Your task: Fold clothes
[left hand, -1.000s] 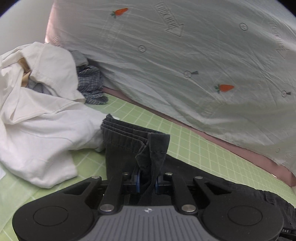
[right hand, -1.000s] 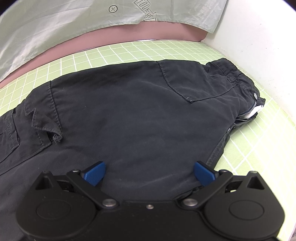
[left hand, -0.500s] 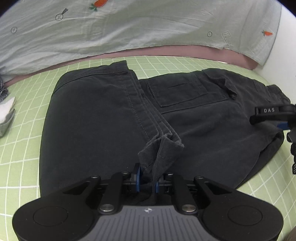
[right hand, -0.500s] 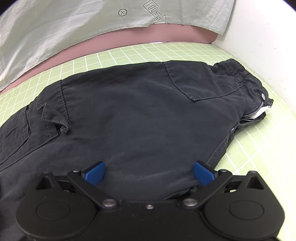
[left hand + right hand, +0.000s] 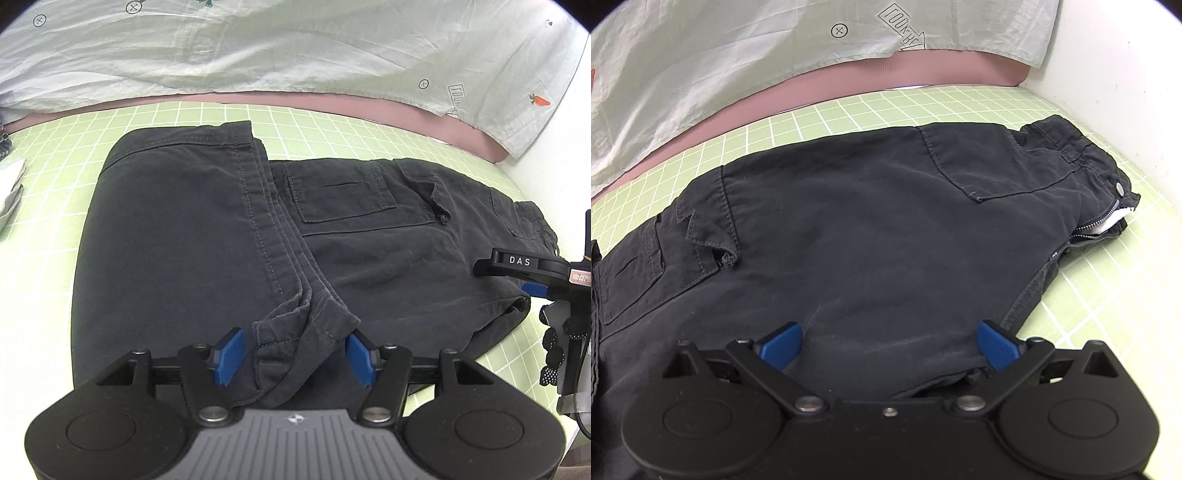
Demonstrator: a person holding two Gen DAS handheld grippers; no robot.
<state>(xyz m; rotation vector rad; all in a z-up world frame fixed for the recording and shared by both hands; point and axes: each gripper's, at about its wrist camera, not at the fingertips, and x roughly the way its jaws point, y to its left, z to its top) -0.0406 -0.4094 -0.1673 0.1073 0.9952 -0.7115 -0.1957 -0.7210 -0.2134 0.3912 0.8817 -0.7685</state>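
Note:
Dark grey cargo trousers [image 5: 177, 236] lie on the green grid mat, the leg part folded over the upper part with the pocket [image 5: 343, 192]. The leg hem [image 5: 306, 332] lies crumpled between the blue pads of my left gripper [image 5: 295, 356], which stands open just above it. In the right wrist view the waist end of the trousers [image 5: 886, 240] fills the frame, zipper [image 5: 1097, 225] at the right. My right gripper [image 5: 890, 345] is open over the near edge of the cloth. A finger of the right gripper [image 5: 517, 264] shows at the left view's right side.
A pale sheet with carrot prints [image 5: 258, 48] hangs along the back above a pink strip [image 5: 849, 81]. A white wall [image 5: 1126, 74] borders the mat at the right. A bit of white cloth [image 5: 9, 192] lies at the far left edge.
My left gripper carried the leg hem from the left over onto the upper part of the trousers, then opened and let it go. The right gripper stayed open, barely shifting.

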